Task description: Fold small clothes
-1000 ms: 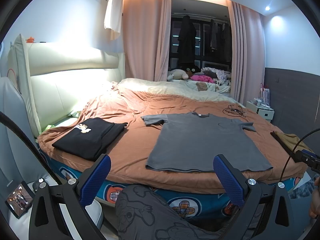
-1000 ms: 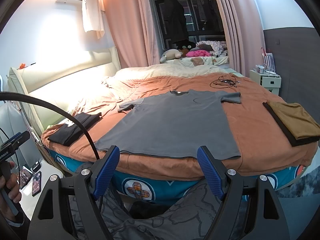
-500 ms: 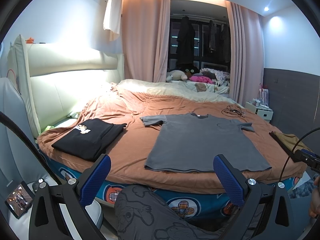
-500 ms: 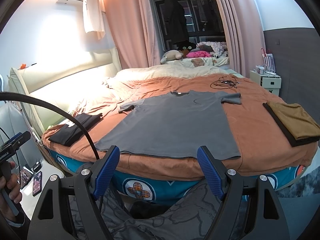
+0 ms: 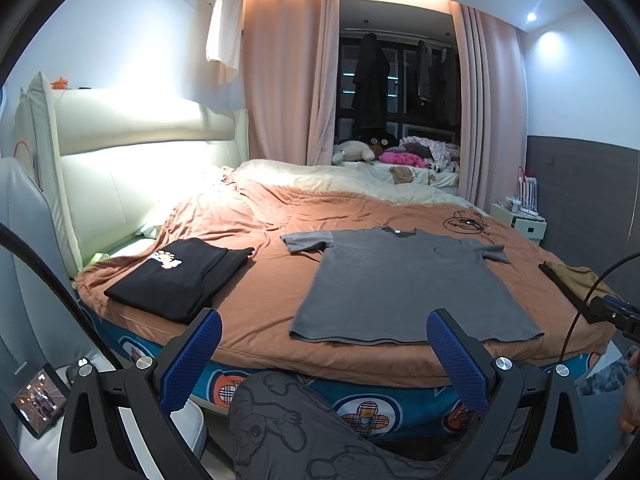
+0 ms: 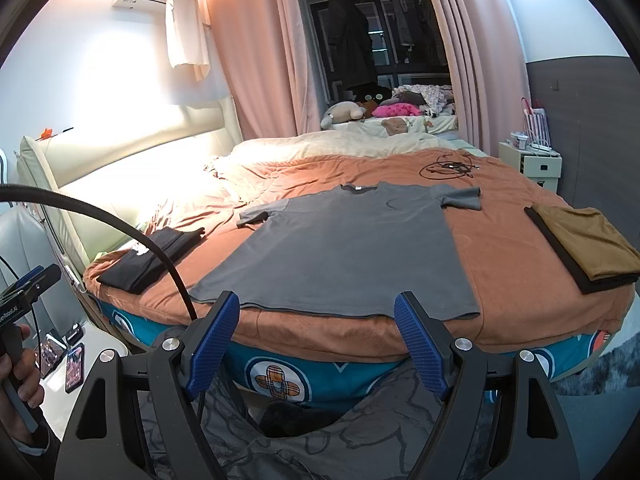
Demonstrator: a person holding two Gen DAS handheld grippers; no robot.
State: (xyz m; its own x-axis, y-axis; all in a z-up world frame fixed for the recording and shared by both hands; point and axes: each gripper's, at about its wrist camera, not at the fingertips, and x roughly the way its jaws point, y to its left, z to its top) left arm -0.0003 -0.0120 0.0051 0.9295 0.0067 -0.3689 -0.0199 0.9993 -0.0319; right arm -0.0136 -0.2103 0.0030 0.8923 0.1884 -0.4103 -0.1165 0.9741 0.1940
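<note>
Item: grey T-shirt [image 6: 352,248], flat on bed [image 6: 516,264]; soft, light. I'd pinch hem corners. Left gripper [image 5: 320,354] and right gripper [image 6: 316,340] wide open, empty.

Bed [image 5: 264,312]: orange cover.
Middle, near front edge: grey T-shirt [image 5: 404,284], flat.
Left edge: folded black shirt [image 5: 180,276].
Right edge: folded brown cloth [image 6: 588,236].
Far side: black cable [image 6: 448,168].

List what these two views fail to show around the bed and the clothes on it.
- Brown stack: the left view's right edge cuts it off; the right view shows it whole.
- Black shirt: partly behind the cable in the right view.
- Bed front: hidden by the knee and both tools in each view.
- Nightstand items: too small to name.
- Window-ledge pile: too far to sort.
</note>
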